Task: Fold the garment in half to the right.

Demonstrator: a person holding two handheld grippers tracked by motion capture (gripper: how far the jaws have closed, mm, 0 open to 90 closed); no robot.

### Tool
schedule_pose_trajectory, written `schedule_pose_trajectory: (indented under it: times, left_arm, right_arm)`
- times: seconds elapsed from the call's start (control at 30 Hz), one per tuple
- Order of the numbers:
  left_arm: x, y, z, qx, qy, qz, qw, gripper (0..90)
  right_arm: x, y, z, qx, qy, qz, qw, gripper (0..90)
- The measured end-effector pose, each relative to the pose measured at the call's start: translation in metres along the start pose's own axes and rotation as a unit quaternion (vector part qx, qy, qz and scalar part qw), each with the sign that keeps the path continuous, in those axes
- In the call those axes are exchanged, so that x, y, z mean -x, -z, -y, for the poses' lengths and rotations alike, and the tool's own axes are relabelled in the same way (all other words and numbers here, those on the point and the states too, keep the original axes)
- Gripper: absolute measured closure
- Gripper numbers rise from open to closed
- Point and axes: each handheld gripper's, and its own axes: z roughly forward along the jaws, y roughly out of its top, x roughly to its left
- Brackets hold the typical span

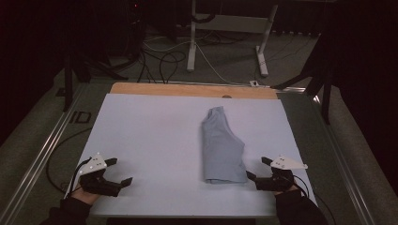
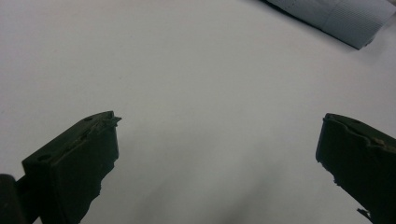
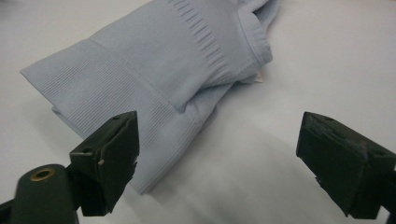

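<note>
At the bottom of the high view the two grippers sit low on the sheet: the left gripper at lower left, the right gripper at lower right, each with jaws spread wide and nothing between them. The garment, pale blue and folded into a long strip, lies right of centre and runs from mid-frame down toward the right gripper, whose jaws are just beside its lower right corner. Bare sheet stretches wide to the garment's left, with a narrower strip to its right before the sheet's edge; a wooden table edge shows beyond the sheet at the top. The right gripper view brings out the garment's ribbed hem and folds, the left jaw overlapping its lower corner in the frame. In the left gripper view the garment is a corner at upper right, well apart from the gaping jaws.
</note>
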Motion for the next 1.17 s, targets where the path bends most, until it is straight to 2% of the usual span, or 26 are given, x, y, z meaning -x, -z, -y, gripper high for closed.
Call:
schedule_pose_trajectory:
  times: [0.1, 0.27, 0.4, 0.57, 1.0, 1.17]
  left_arm:
    - [-0.0011, 0.0039, 0.0033, -0.004, 0.015, 0.000, 0.9999, 0.0]
    - [-0.0002, 0.0052, 0.0061, -0.004, 0.005, -0.018, 0.9998, 0.0]
    - [-0.0004, 0.0049, 0.0063, 0.002, 0.005, -0.024, 0.9997, 0.0]
    - [-0.0006, 0.0041, 0.0070, 0.005, 0.009, -0.022, 0.9997, 0.0]
    - [0.0068, 0.0039, 0.0026, 0.009, -0.005, -0.019, 0.9998, 0.0]
    - [0.0072, 0.0038, 0.0030, 0.009, -0.005, -0.022, 0.9997, 0.0]
  right_arm:
    - [0.0015, 0.0016, 0.0022, 0.008, 0.001, 0.012, 0.9999, 13.1]
    - [0.0058, -0.0006, 0.0025, 0.020, -0.005, 0.022, 0.9996, 13.1]
    - [0.0036, -0.0040, 0.0020, 0.013, 0.002, 0.016, 0.9998, 13.0]
    - [0.0037, -0.0042, 0.0018, 0.012, -0.001, 0.015, 0.9998, 13.0]
    - [0.0017, -0.0062, 0.0036, 0.004, 0.006, 0.013, 0.9999, 13.1]
    - [0.0015, -0.0056, 0.0033, 0.004, 0.005, 0.009, 0.9999, 13.1]
